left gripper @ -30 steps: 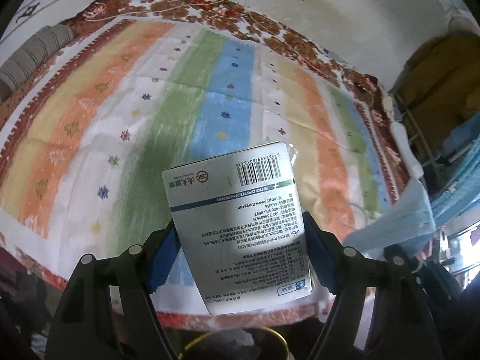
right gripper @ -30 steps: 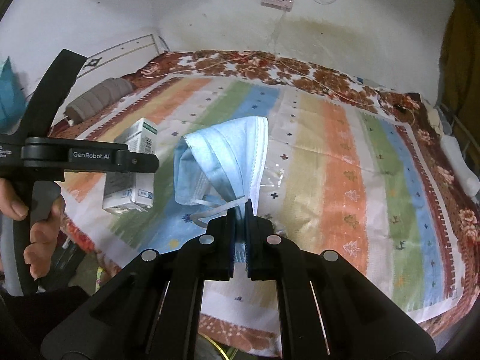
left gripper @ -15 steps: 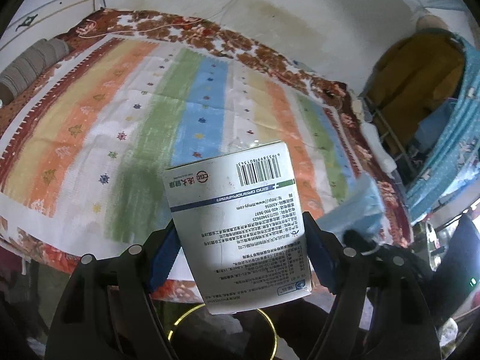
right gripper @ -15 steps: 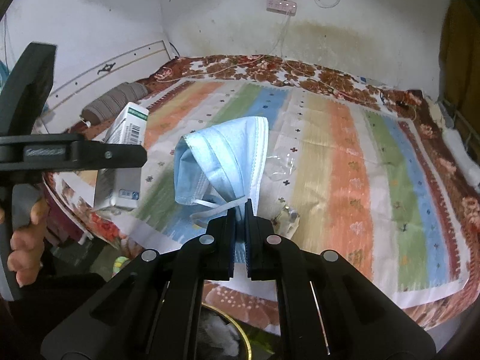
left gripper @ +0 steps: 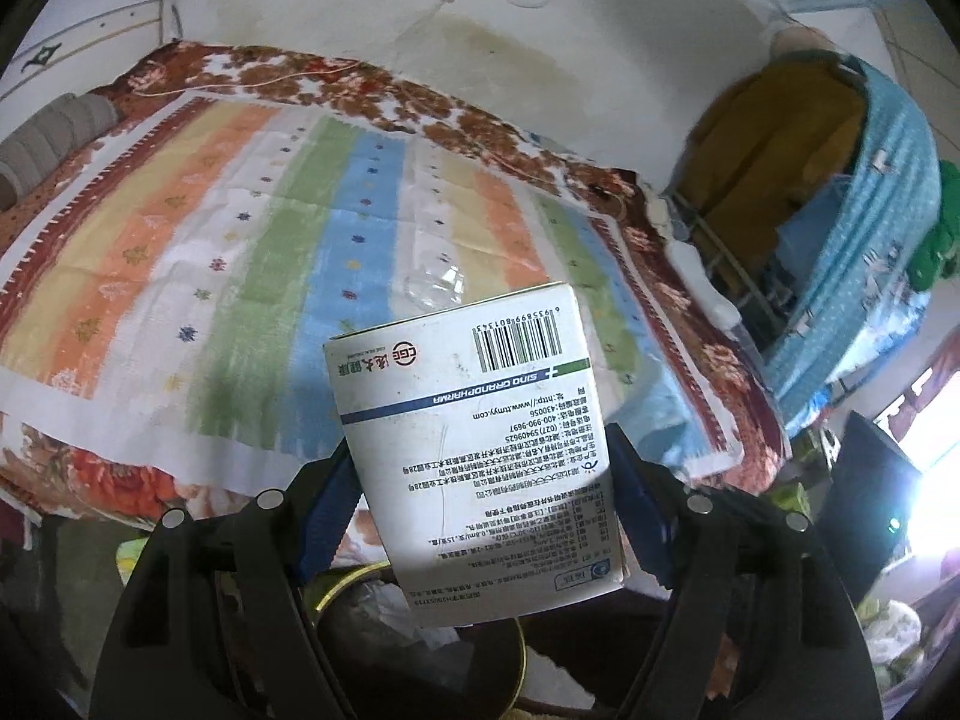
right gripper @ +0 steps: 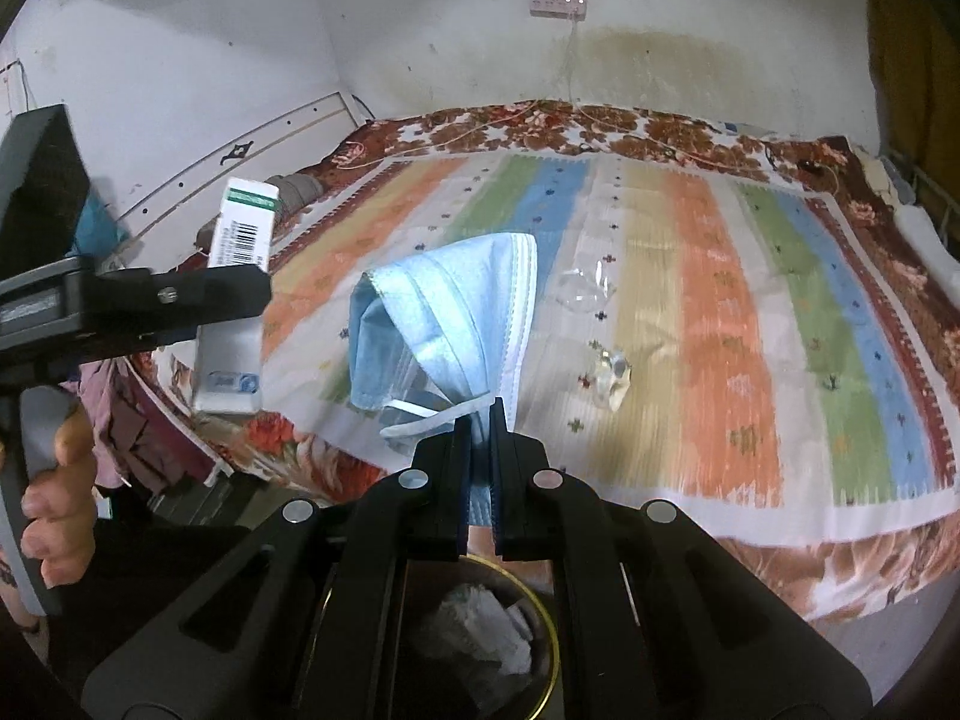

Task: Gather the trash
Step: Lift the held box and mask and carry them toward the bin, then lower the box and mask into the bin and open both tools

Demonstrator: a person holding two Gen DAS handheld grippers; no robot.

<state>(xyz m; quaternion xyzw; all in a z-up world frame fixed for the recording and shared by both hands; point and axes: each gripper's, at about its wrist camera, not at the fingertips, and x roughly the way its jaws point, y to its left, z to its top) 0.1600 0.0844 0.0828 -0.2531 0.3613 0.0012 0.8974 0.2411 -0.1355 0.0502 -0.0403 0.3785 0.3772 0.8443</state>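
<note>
Trash in hand on both sides: a white medicine box (left gripper: 480, 450) with a barcode and blue stripe sits clamped between the blue pads of the left gripper (left gripper: 480, 516), jaws set wide around its flat sides, while a pale blue face mask (right gripper: 456, 336) hangs pinched in the nearly closed right gripper (right gripper: 477, 426), its ear loop dangling by the fingertips. Both are held over the near edge of a striped bedspread (right gripper: 720, 312) (orange, green, blue and cream bands with a floral border). Below the grippers stands a dark bin with a gold rim (right gripper: 549, 660), crumpled white paper (right gripper: 486, 630) inside. Two clear plastic scraps (right gripper: 588, 291) lie on the bedspread beyond the mask. A person's hand (right gripper: 60, 504) grips the left gripper's handle.
</note>
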